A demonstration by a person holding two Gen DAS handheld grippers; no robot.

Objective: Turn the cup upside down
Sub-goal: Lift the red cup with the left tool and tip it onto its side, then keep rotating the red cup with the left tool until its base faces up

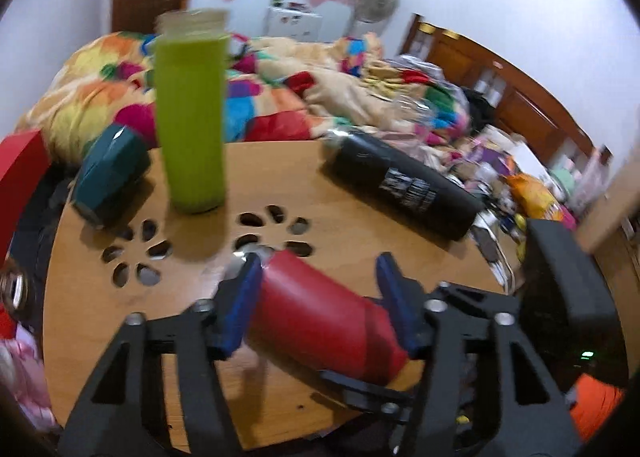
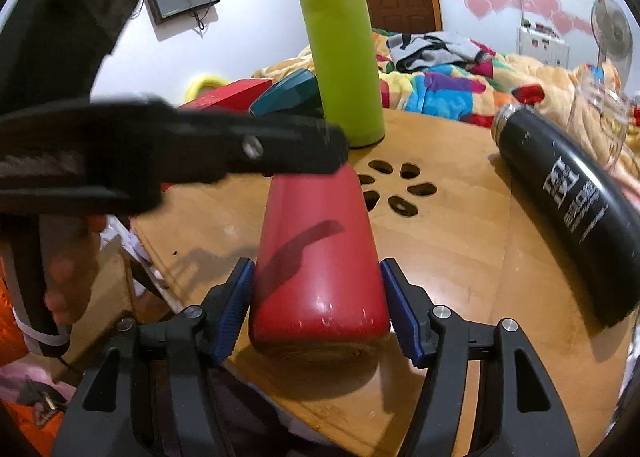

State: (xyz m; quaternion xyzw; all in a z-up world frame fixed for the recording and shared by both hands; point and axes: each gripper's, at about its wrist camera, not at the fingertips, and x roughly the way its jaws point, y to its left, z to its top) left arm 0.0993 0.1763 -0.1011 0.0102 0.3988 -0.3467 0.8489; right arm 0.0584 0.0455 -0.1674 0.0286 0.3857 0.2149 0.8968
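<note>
Both jaws sit around the red cup (image 2: pixel 318 257), right gripper (image 2: pixel 318 311) clamped, left gripper (image 1: pixel 316 305) looser; cup's lying sideways over the table (image 2: pixel 460 257), so roughly half flipped.

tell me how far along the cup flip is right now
Done: both grippers have reached the red metal cup, which lies on its side on the round wooden table. In hand: the right gripper brackets its base end, blue pads at its sides; the left gripper straddles it, and a firm grip is unclear. Left: turning it over and setting it down on its mouth. It is not yet inverted.
</note>
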